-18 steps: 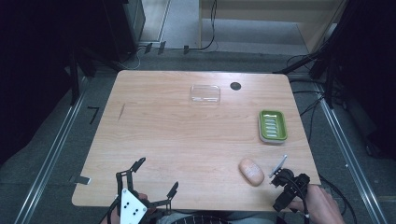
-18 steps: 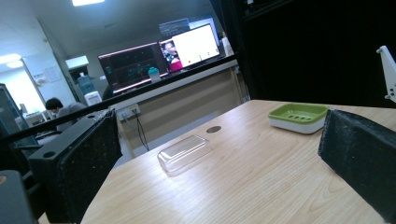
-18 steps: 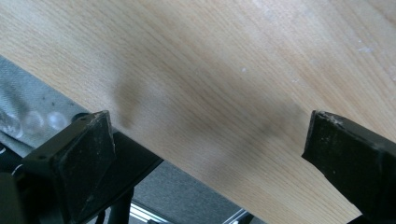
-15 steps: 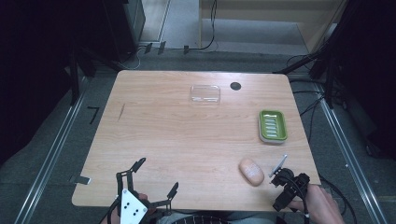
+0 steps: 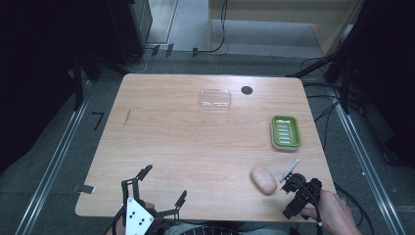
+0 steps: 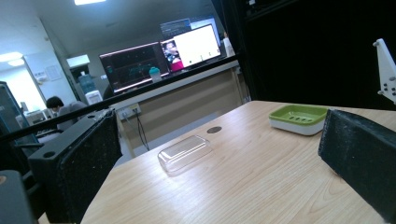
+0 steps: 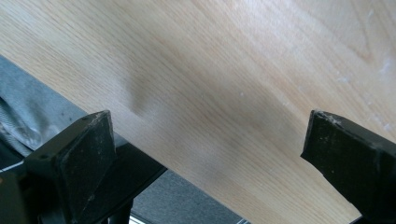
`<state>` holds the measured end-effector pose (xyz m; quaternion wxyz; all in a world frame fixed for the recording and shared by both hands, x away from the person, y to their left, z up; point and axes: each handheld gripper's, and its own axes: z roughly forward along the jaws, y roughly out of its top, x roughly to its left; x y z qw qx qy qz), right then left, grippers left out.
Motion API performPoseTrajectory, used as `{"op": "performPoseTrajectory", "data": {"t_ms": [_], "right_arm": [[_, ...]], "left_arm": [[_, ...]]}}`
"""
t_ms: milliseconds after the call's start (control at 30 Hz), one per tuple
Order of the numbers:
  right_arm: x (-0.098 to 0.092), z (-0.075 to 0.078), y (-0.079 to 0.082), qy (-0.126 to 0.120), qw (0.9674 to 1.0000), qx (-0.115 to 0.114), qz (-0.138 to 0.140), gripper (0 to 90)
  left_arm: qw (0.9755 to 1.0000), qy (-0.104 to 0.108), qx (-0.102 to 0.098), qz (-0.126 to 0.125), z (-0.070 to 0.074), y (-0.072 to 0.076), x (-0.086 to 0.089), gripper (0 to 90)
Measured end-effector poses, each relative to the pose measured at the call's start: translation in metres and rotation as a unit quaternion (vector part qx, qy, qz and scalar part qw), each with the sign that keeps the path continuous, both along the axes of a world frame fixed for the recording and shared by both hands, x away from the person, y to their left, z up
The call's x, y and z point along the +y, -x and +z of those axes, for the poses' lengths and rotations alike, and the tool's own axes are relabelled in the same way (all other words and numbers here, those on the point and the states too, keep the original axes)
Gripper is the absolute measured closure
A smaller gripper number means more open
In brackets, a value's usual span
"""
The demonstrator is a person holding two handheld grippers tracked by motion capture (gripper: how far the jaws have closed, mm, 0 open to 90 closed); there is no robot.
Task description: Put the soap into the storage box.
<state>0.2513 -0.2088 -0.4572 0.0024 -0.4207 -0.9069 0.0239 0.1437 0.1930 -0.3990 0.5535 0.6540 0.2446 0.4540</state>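
Soap [image 5: 263, 180]: pale peach oval bar — lying flat on the bare wood
Soap place: near the table's front right corner, just beside the right gripper [image 5: 292, 182], apart from it
Soap pose: long axis slanted — one end toward the front edge
Soap state: whole, not held

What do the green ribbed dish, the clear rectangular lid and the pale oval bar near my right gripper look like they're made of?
Green ribbed soap dish: likely matte plastic, uniform colour over a white base.
Clear rectangular lid: likely thin glossy plastic, see-through with glints.
Pale peach oval bar: probably soap, smooth and dull.
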Motion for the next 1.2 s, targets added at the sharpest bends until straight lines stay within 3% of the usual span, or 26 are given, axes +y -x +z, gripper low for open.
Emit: {"op": "performPoseTrajectory", "data": {"t_ms": [467,867,1200], "right_arm": [[0.018,0.009,-0.009,-0.005,0.9997,-0.013,0.019,2.0],[0.032,0.011,-0.013,-0.008,0.9995,-0.006,0.031,1.7],[0.046,0.012,-0.025,-0.011,0.9992,-0.008,0.039,1.8]], "left_arm": [[1.0,-0.001,0.002,-0.001,-0.001,-0.001,0.0,0.0],[1.0,-0.001,0.002,0.0,-0.001,-0.002,0.001,0.0],[1.0,0.002,0.001,-0.001,-0.001,-0.002,0.002,0.0]]}}
